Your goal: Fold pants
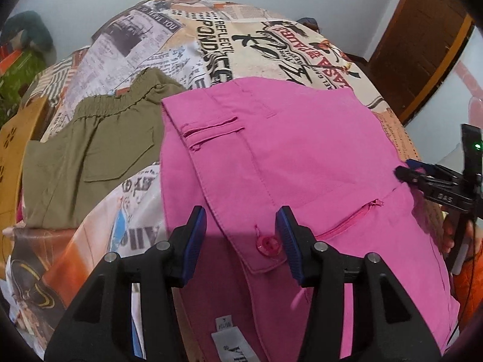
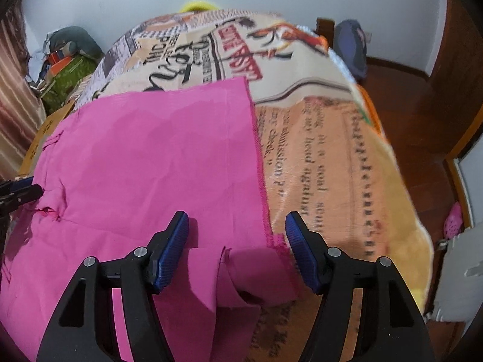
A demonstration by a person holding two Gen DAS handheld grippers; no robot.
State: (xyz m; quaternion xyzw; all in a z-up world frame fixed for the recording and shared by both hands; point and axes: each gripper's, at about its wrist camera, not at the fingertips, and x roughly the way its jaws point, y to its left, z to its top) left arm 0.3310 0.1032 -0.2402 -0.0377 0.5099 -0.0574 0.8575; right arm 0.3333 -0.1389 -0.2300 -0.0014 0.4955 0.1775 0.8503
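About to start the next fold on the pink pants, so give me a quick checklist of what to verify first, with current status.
1. Left tool released: ok, open above the pink pants, nothing pinched.
2. Right tool released: ok, open over the hem.
3. Pants lying flat: not ok, a flap is turned up near the hem.
4. Olive pants clear of the fold: cannot tell, they meet the pink edge.
5. Bedspread free on the right: ok.
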